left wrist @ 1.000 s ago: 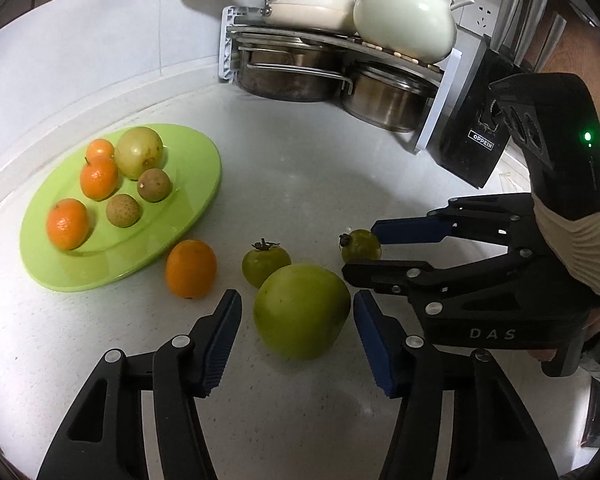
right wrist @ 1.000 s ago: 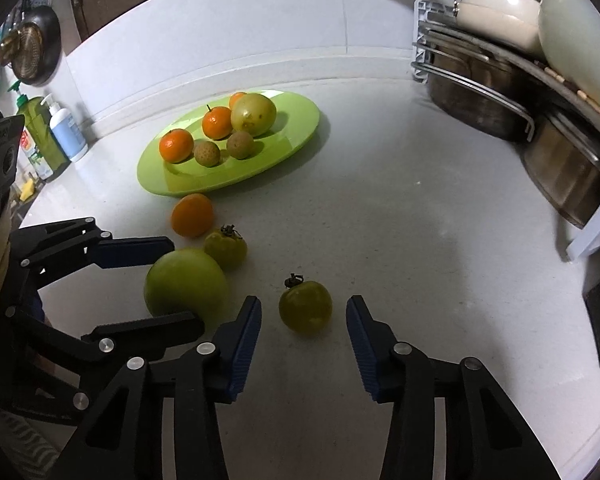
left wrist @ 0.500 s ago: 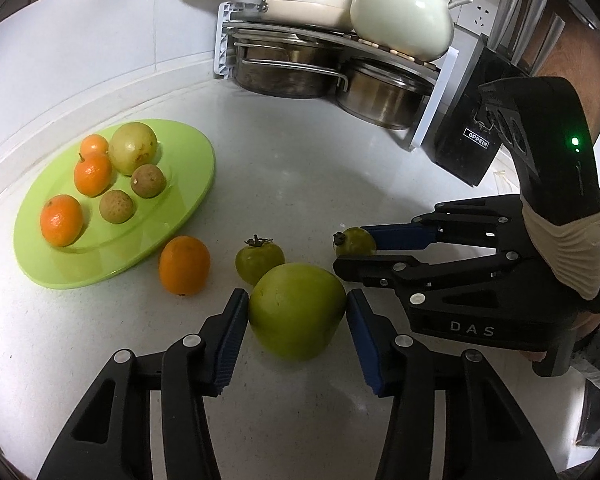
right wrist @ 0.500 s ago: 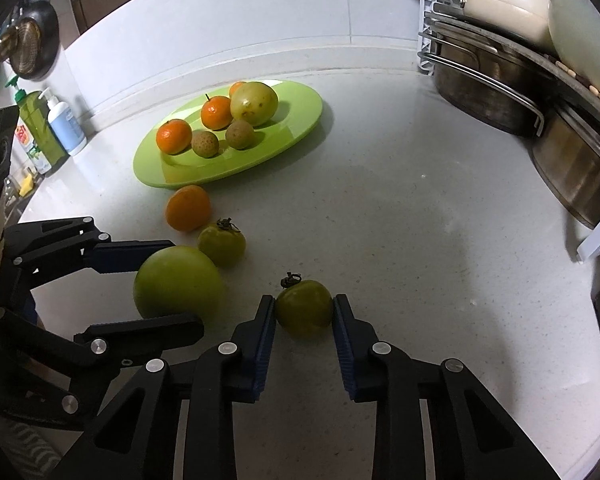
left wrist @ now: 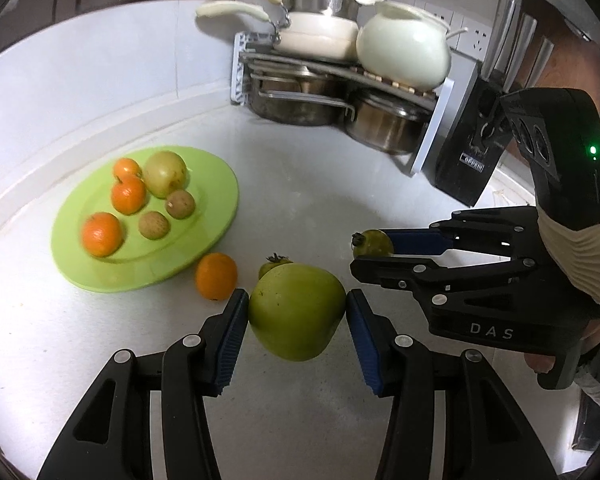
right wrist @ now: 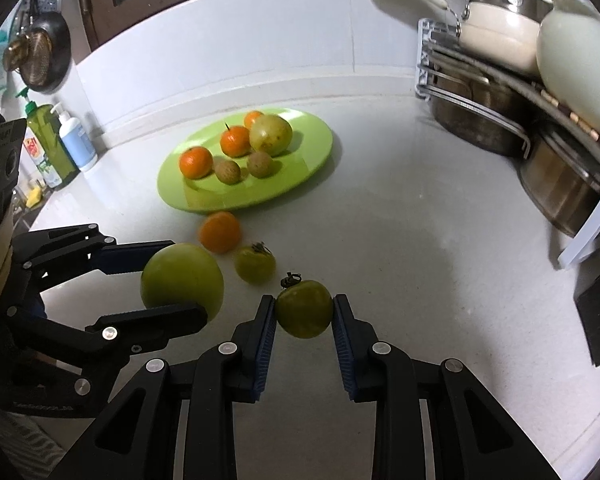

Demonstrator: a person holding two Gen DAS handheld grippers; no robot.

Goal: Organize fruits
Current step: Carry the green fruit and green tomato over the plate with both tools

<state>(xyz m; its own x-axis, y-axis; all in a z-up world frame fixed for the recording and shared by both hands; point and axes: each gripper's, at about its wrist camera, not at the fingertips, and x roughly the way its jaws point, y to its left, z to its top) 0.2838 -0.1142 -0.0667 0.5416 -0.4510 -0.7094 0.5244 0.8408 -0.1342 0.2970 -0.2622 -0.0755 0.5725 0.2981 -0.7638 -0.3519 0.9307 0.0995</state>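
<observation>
We are at the pick-up step, with a fruit in each claw. The left claw (left wrist: 296, 312) is closed on the big green apple (left wrist: 296, 312), both blue pads (left wrist: 232, 332) pressed to its sides, and it looks lifted off the counter (left wrist: 320, 184) (the shadow under it lies a little apart, though we cannot be sure). The right claw (right wrist: 304, 314) grips the small green tomato (right wrist: 304, 314) between its pads (right wrist: 266, 344), stem pointing up and away from the fingers.

The green plate (right wrist: 300, 176) lies ahead and to the left of both claws, well apart from them, and already carries three oranges, a yellow-green fruit and two small brown ones. Just ahead of the left claw, between it and the plate, an orange (left wrist: 216, 276) and a second tomato (left wrist: 276, 266) sit loose on the counter.

We judge the task to be roughly half done: two fruits in hand, two more to fetch. The next move calls for carrying both loads forward and left, high enough to clear the loose orange and tomato. The plate's bare part is on its near and right side, so we would set the apple there, low and gently, since round fruit rolls and could knock its neighbours.
</observation>
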